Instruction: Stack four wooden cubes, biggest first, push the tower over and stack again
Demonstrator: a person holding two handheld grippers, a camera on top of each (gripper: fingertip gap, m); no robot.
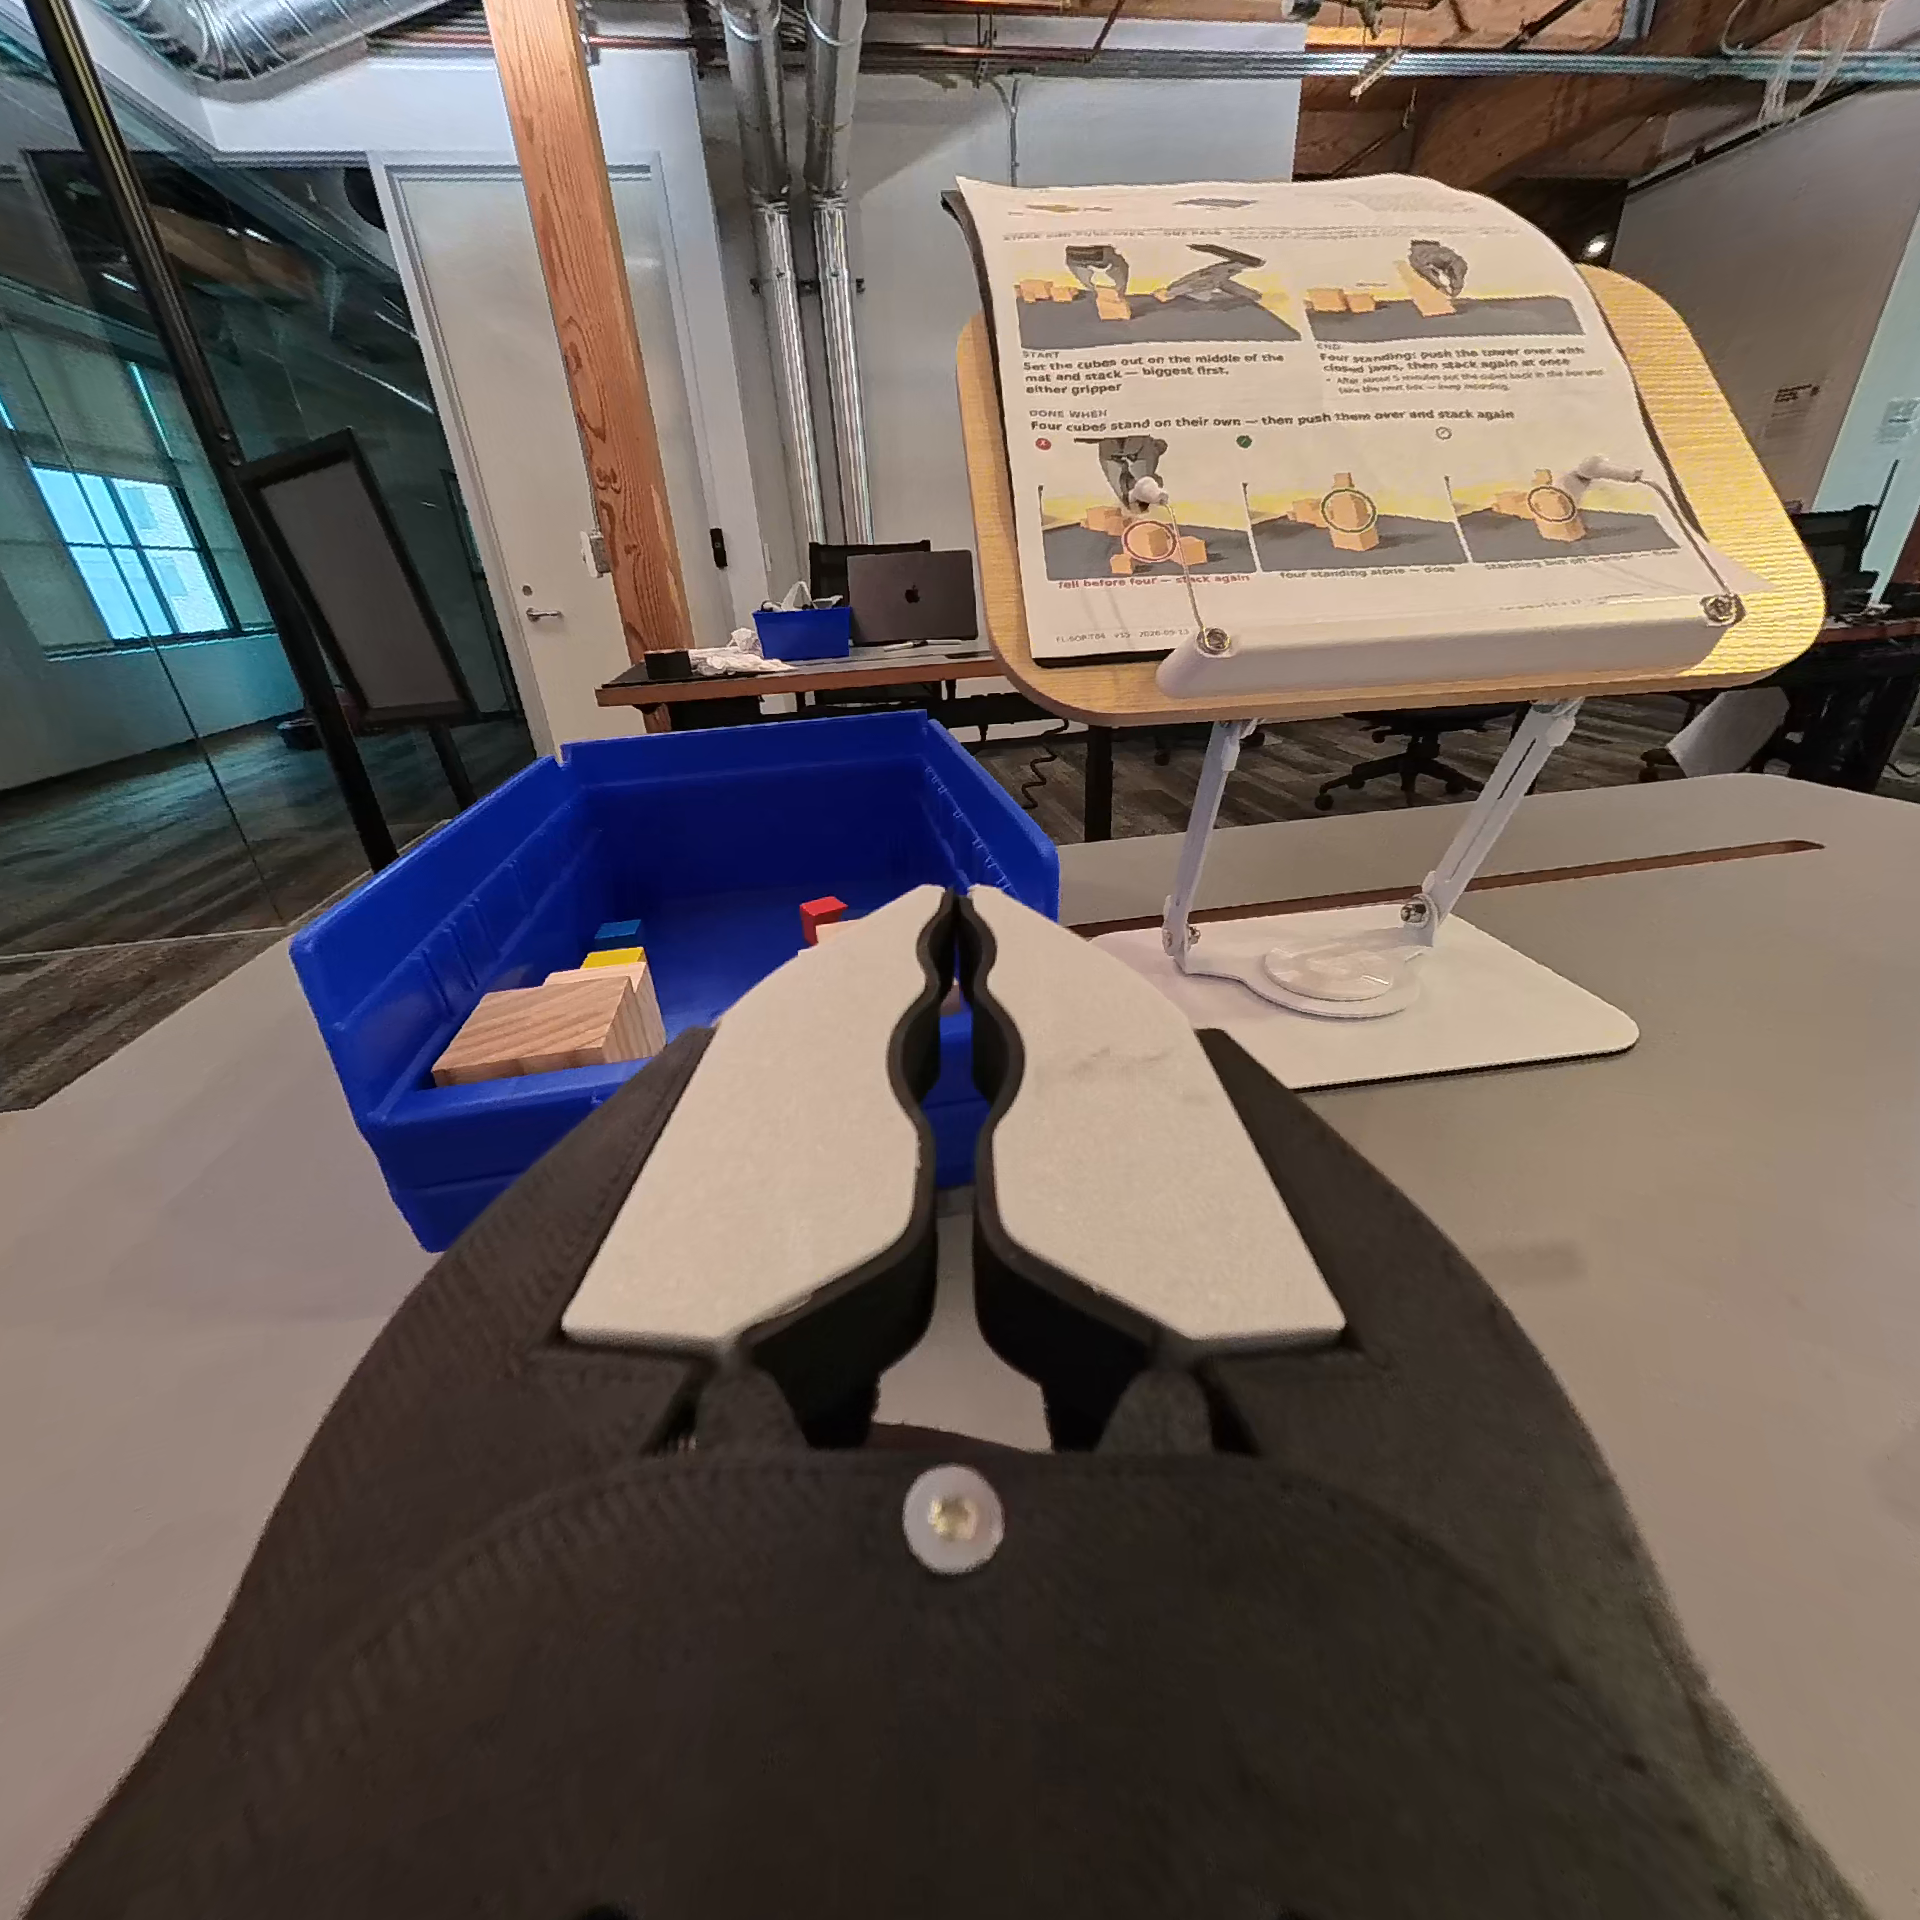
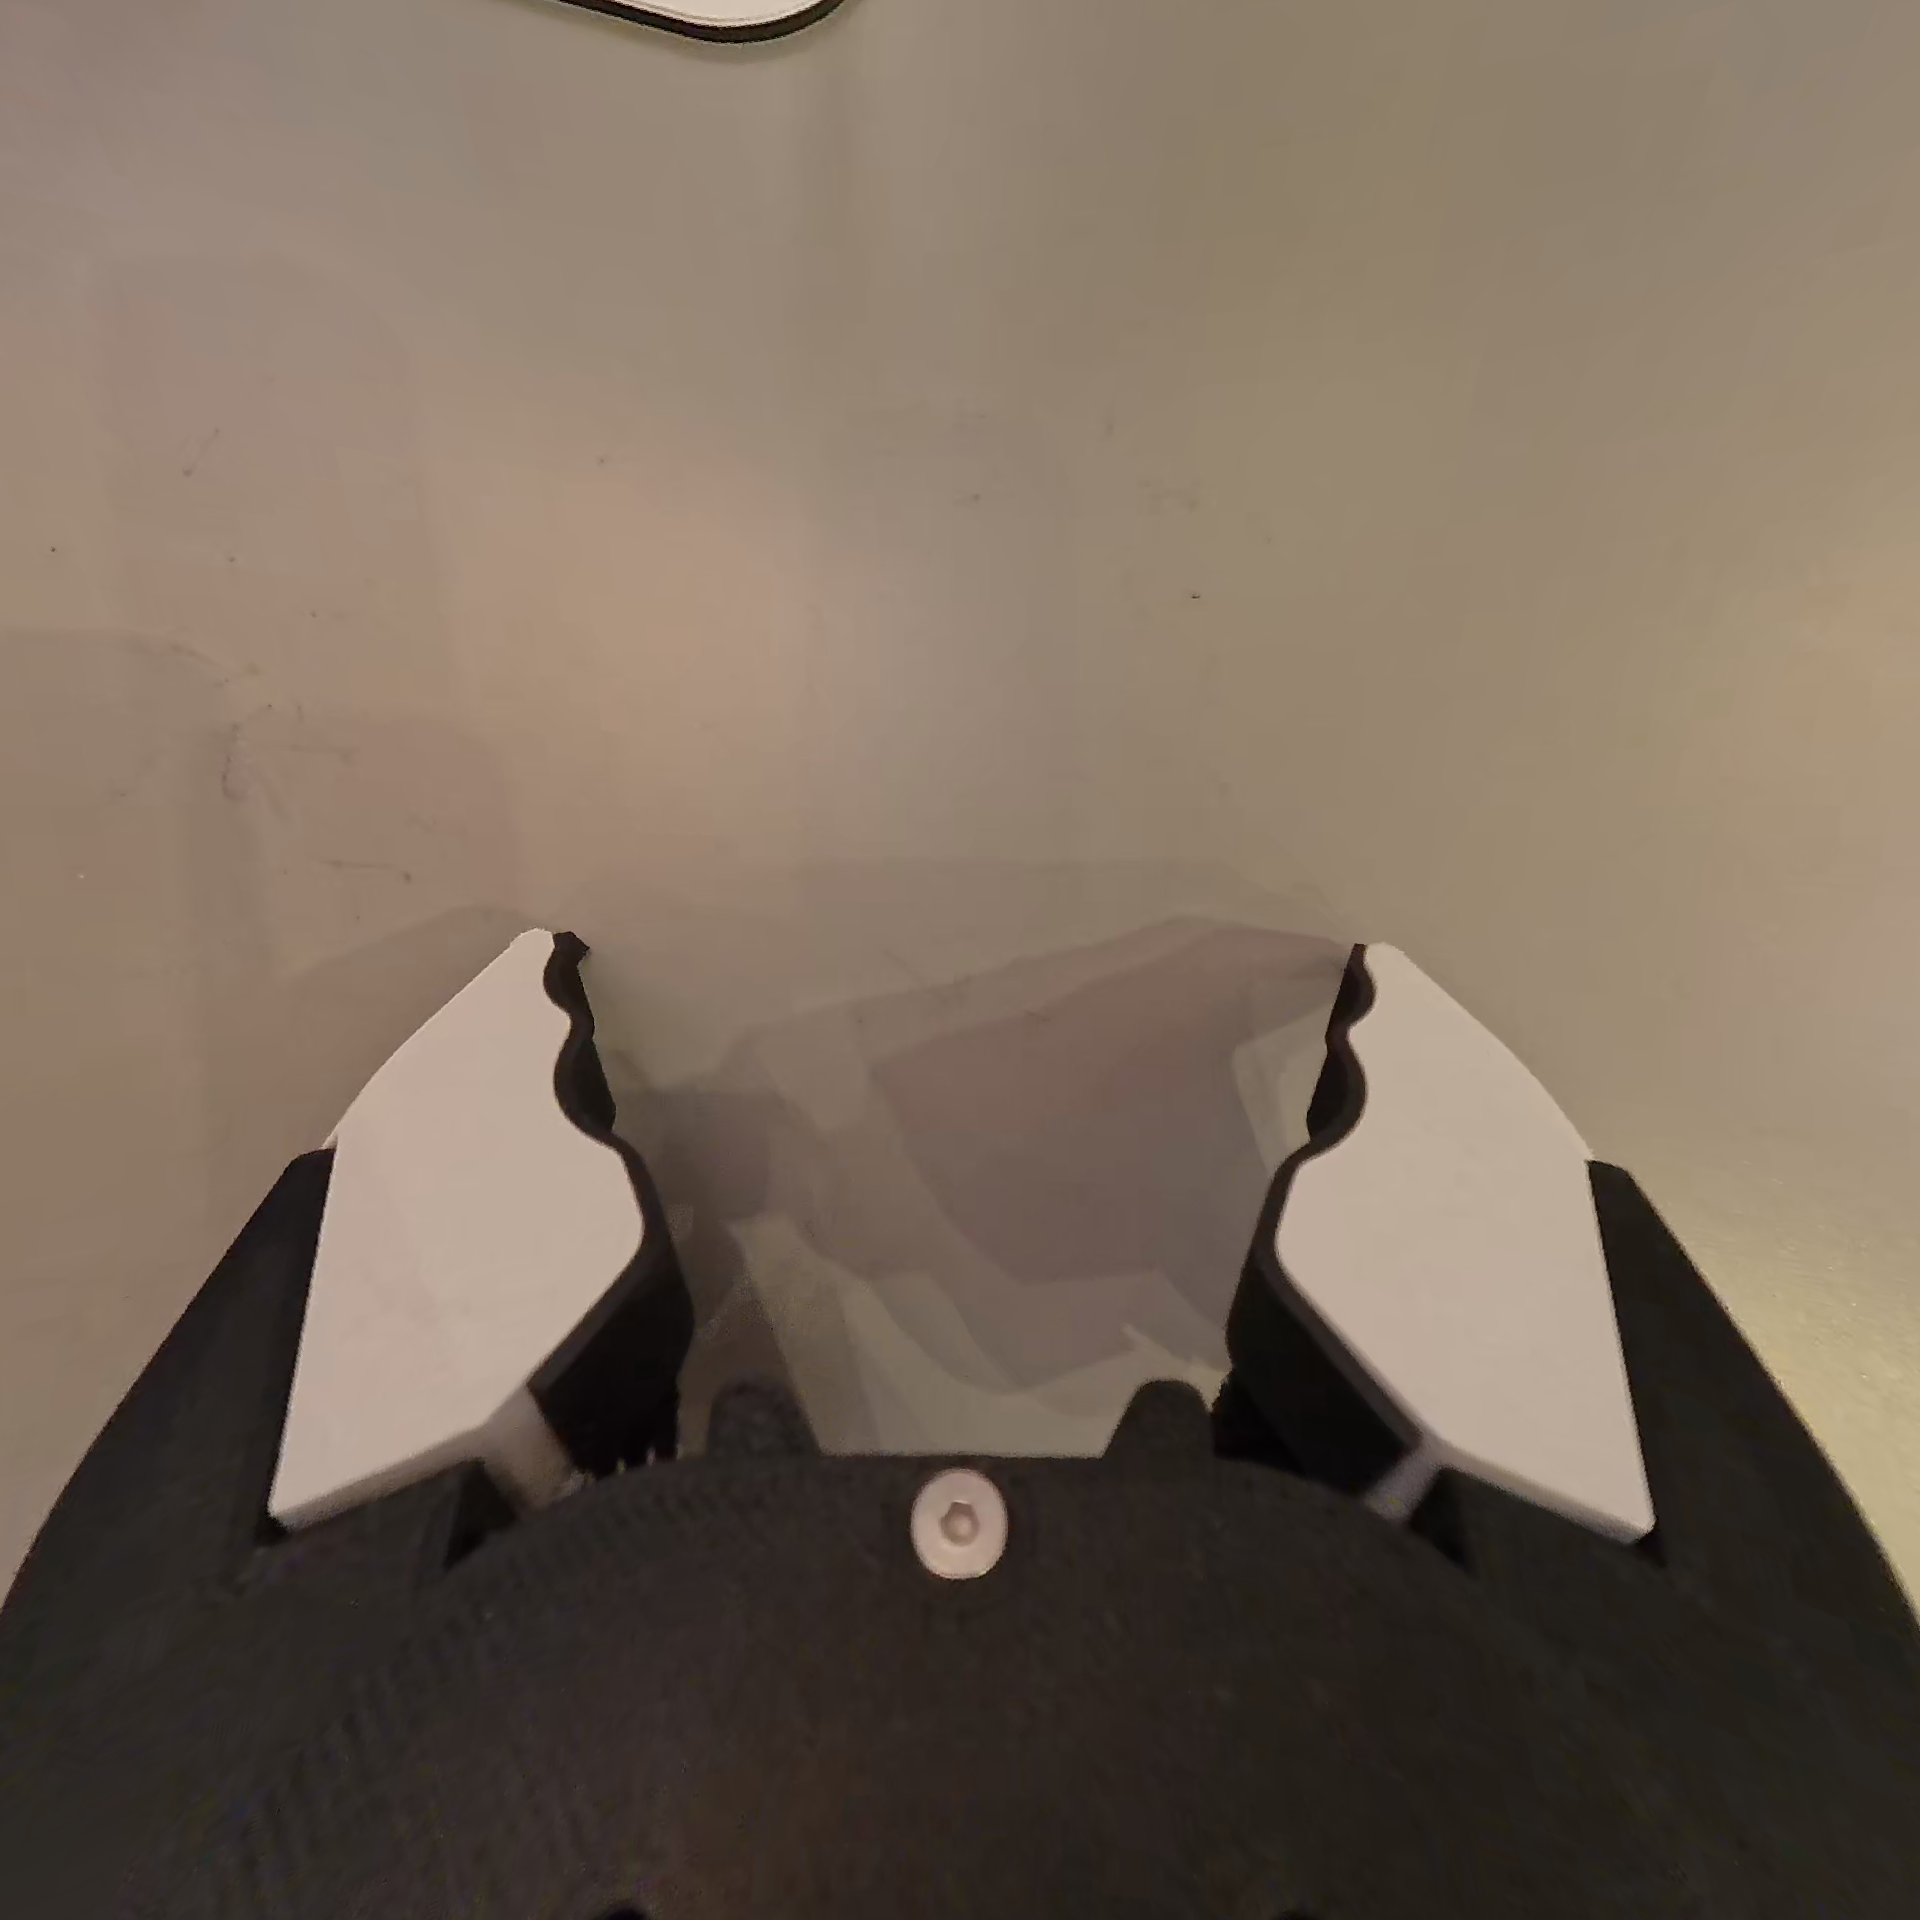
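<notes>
so nothing is stacked yet, as far as either view shows. the left gripper [image 1: 957, 914] is clenched, jaws together with nothing between them, and it hangs above the grey table [image 1: 1558, 1299], pointing at the blue bin [image 1: 436, 997] just ahead of its tips. the wooden cubes [image 1: 551, 1029] lie inside that bin, ahead and to the left of the fingers: one big pale cube nearest, another behind and touching it. small blue, yellow [image 1: 613, 958] and red blocks [image 1: 823, 914] sit further back in the bin; how many wooden cubes there are in all i cannot tell, since the fingers hide part of the bin floor. beyond and to the right of the left gripper stands a tilted board on a white stand [image 1: 1351, 977], holding a printed sheet.

the right gripper [image 2: 966, 951] is released, jaws spread wide and empty, aimed down at bare table [image 2: 935, 468] close below it; only the stand's base edge [image 2: 686, 10] shows at the far top. no cube is near it.

judging by this, the task is at its very start: the cubes must come out of the bin, the biggest goes down first, three more go on top, then the push and the second stack. all of it is left.
</notes>
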